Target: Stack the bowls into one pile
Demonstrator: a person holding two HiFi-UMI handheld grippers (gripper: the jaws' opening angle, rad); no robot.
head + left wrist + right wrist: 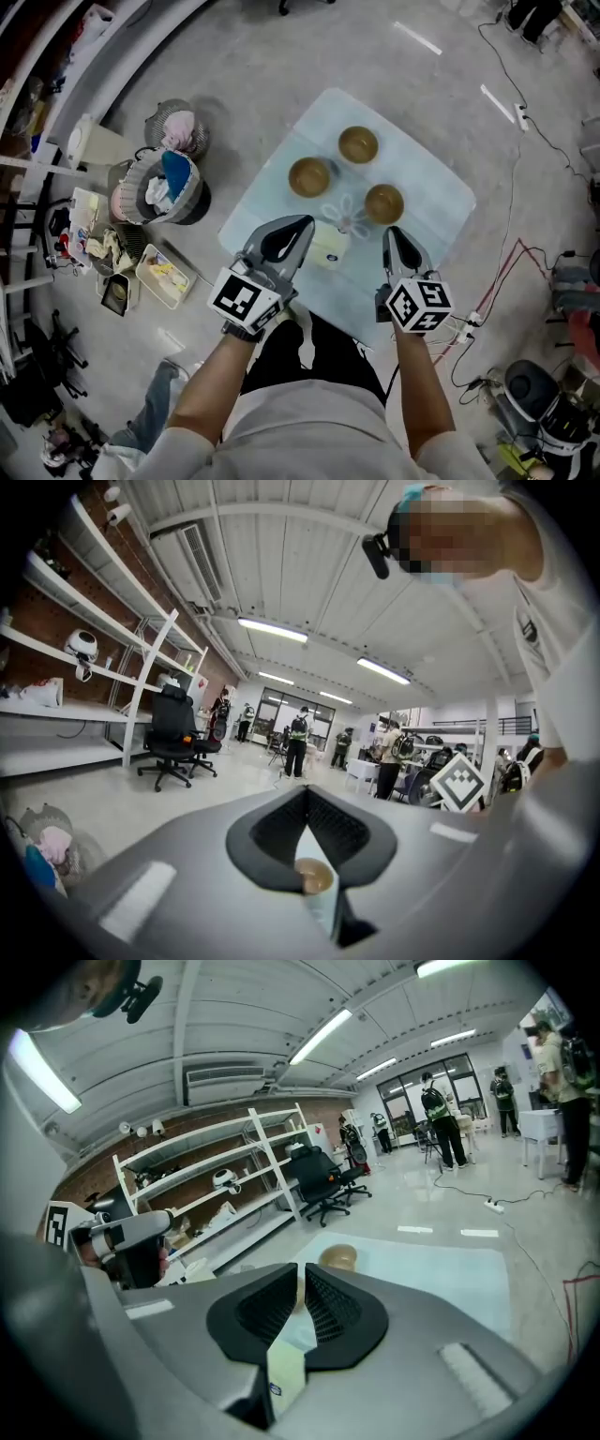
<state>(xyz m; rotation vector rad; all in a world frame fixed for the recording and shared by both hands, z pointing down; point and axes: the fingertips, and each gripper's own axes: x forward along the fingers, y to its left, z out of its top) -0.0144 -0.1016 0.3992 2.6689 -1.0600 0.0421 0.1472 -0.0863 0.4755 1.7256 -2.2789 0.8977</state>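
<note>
Three brown bowls stand apart on the pale table [441,202]: one at the left [309,176], one at the far side [358,144], one at the right [383,203]. Both grippers hover over the table's near edge, short of the bowls. My left gripper [302,225] is shut and empty, and the left gripper view shows one bowl [312,877] below its joined jaws [305,799]. My right gripper [394,234] is shut with nothing in it. In the right gripper view a bowl [338,1257] lies just beyond its tips [301,1279].
A pale yellow box [330,246] lies on the table between the grippers, near a flower outline [345,214]. On the floor to the left stand two baskets of cloth [169,186] and a plastic tub [164,275]. Cables and a power strip [464,328] lie at the right.
</note>
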